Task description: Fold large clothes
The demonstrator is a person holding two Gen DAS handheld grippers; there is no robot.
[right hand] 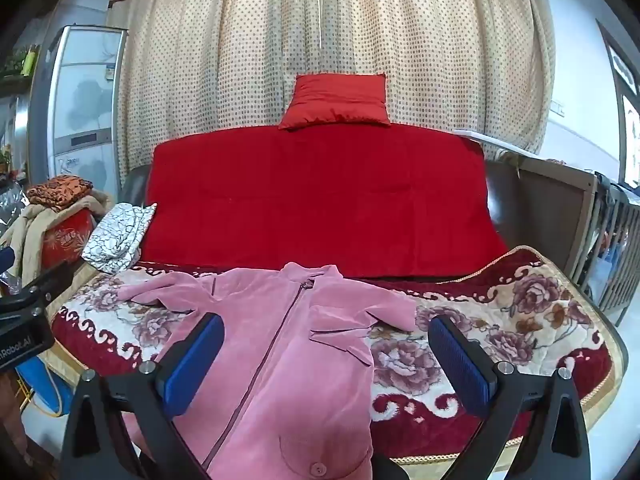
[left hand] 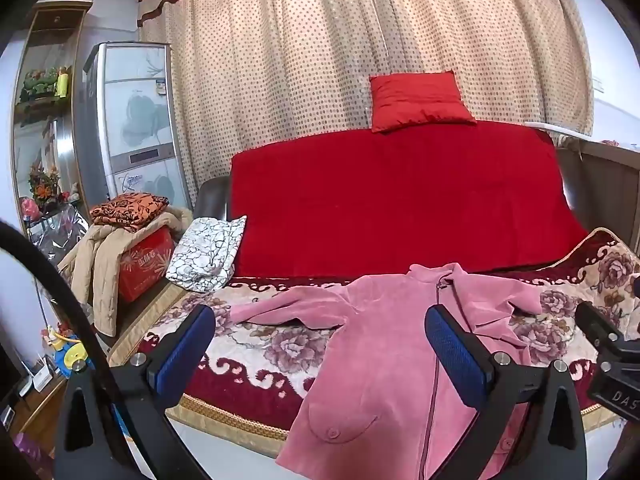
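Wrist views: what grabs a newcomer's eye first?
The pink jacket, zipped up and spread flat on the flowered sofa cover, with its hem hanging over the front edge. Behind it, the bright red blanket drapes the sofa back, with a red cushion on top against the dotted curtain.

Red-draped sofa (right hand: 320,196) before dotted cream curtains (right hand: 320,40), red cushion (right hand: 336,100) on top, fridge (left hand: 128,120) at left.

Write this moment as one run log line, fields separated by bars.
stage: before first fold | pink jacket: flat on sofa, zipped | left gripper: open, empty | right gripper: open, empty
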